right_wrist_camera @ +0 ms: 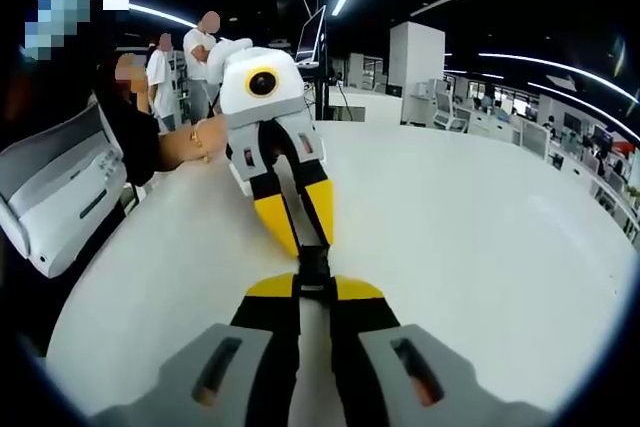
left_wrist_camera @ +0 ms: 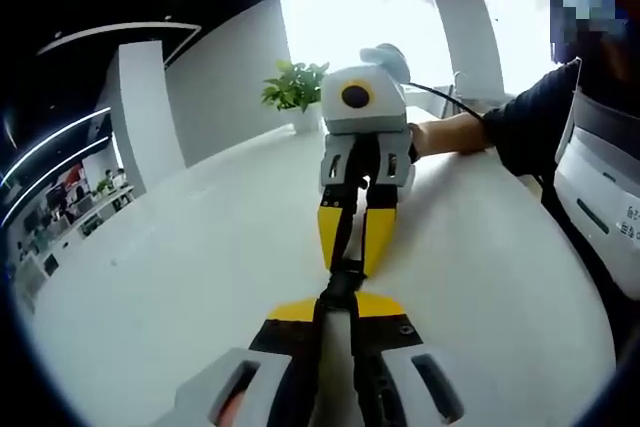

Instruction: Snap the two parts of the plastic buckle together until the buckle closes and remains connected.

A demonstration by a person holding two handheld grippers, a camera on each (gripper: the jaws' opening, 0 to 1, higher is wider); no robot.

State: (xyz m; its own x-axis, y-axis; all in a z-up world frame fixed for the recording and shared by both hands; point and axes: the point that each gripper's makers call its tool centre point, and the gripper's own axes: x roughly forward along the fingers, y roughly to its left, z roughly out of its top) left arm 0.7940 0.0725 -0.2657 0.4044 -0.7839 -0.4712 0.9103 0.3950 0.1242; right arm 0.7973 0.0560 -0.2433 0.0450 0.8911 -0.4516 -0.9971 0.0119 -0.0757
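We're right at the joining step here — both grippers nose to nose above the white table, with the black plastic buckle strung between them. In the left gripper view our left gripper rises from the bottom, its yellow-tipped jaws drawn together on the black strap that runs back from the buckle; opposite, the right gripper points straight at us, jaws pinched on its own end of strap. In the right gripper view it's the mirror: the right gripper is clamped on the webbing at the bottom, the left gripper comes in from above, and the buckle sits in the short gap between the two sets of tips. A hand wraps the far gripper's handle, and a potted plant stands at the back of the table. Whether the two halves have latched we can't tell — the black parts run together into one dark shape and no seam is readable. Our read is that the halves are meeting or just seated, so the next move calls for a straight push along the strap line, tips kept aligned with no twist, then a light pull apart to check it holds.
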